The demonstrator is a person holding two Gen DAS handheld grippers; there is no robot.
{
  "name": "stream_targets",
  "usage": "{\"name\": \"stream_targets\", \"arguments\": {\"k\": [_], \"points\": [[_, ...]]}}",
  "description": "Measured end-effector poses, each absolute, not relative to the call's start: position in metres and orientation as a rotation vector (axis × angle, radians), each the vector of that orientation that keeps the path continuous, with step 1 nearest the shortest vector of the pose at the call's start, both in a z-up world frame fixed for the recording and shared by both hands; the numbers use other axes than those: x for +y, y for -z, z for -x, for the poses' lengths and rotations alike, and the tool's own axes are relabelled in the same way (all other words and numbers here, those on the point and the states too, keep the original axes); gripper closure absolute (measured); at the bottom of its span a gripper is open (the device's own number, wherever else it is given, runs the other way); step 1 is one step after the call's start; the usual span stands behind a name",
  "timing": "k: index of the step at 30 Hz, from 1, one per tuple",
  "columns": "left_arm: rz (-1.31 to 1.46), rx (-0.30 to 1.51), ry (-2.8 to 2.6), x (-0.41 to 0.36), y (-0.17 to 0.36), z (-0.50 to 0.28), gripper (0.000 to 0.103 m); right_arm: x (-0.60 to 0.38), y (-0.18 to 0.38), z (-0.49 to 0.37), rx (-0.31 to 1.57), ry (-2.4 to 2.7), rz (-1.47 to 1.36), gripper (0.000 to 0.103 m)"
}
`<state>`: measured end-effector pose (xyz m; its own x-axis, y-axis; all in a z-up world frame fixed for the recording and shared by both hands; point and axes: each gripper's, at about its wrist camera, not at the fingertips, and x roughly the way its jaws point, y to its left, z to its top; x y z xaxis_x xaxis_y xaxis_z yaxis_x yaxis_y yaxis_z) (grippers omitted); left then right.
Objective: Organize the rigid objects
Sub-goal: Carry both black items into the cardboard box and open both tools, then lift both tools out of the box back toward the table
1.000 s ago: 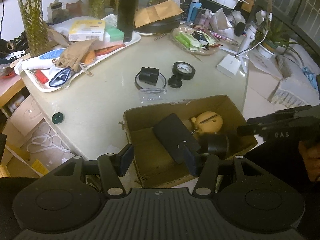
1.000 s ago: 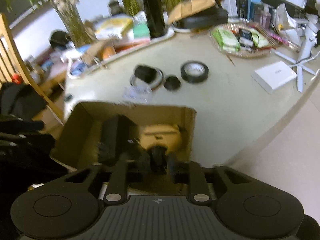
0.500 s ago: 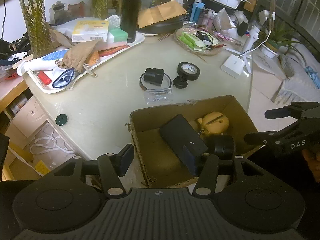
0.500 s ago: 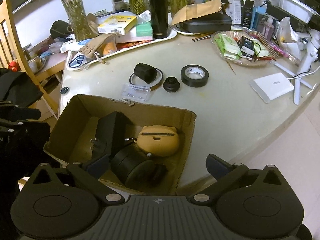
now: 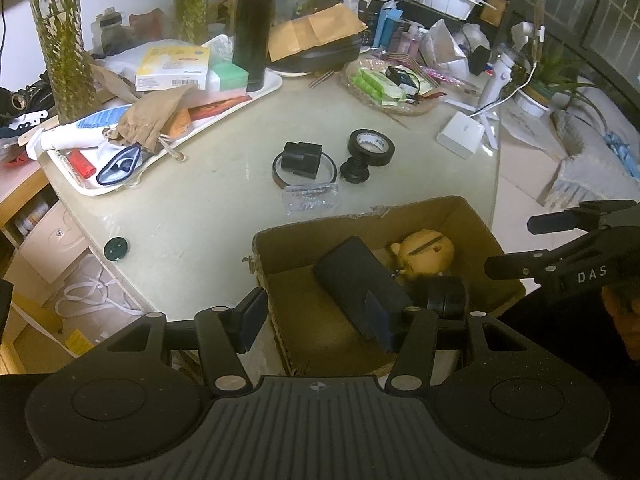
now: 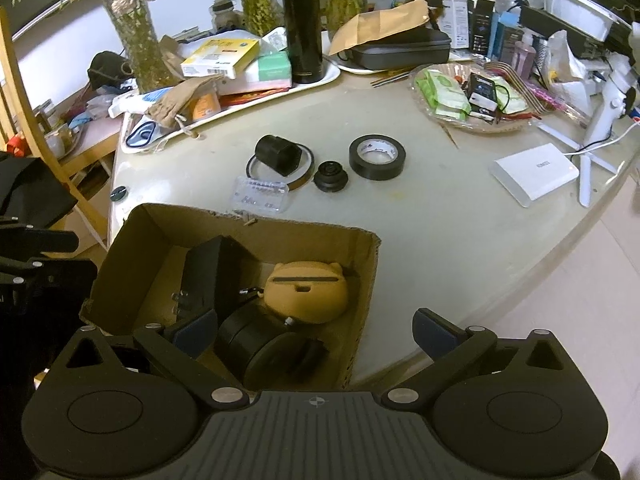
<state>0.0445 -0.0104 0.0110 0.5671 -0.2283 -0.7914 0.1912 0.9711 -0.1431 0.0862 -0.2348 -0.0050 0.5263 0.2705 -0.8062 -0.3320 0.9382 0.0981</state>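
A cardboard box (image 5: pixel 476 216) (image 6: pixel 368 256) sits at the table's near edge. It holds a black flat block (image 5: pixel 356 276) (image 6: pixel 204 276), a yellow pig-shaped case (image 5: pixel 426 246) (image 6: pixel 308 292) and a black round object (image 5: pixel 446 298) (image 6: pixel 256 340). On the table beyond lie a black tape roll (image 5: pixel 371 147) (image 6: pixel 377 157), a small black lens cap (image 5: pixel 353 171) (image 6: pixel 330 176), a black cylinder on a thin ring (image 5: pixel 301 159) (image 6: pixel 279 155) and a clear plastic case (image 5: pixel 311 199) (image 6: pixel 261 194). My left gripper (image 5: pixel 316 316) is open and empty over the box's near wall. My right gripper (image 6: pixel 316 332) is open and empty above the box; it also shows in the left wrist view (image 5: pixel 568 248).
A white tray (image 5: pixel 272 84) with boxes, a paper bag and a tall black flask (image 5: pixel 252 28) stands at the back left. A wicker dish (image 6: pixel 472 100) of packets and a white box (image 6: pixel 534 178) lie at the right. A green cap (image 5: pixel 116 249) sits at the left table edge.
My right gripper opened, left the black round object in the box, and drew back and up. My left gripper rose slightly and stayed open.
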Motion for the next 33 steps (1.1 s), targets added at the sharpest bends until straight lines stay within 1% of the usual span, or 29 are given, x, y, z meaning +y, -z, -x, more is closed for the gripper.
{"name": "stream_targets", "arguments": {"k": [12,26,33], "points": [[0.062,0.917,0.266,-0.015,-0.012,-0.059,0.049,-0.236,0.001,-0.099,0.936,-0.331,0.018,0.000],[0.046,0.845,0.309,-0.025,-0.027,-0.091,0.050,-0.242,-0.021,-0.126,0.892,-0.312,0.002,0.000],[0.030,0.823,0.311,-0.028,-0.026,-0.104,0.049,-0.253,-0.020,-0.138,0.881,-0.282,-0.006,0.000]]}}
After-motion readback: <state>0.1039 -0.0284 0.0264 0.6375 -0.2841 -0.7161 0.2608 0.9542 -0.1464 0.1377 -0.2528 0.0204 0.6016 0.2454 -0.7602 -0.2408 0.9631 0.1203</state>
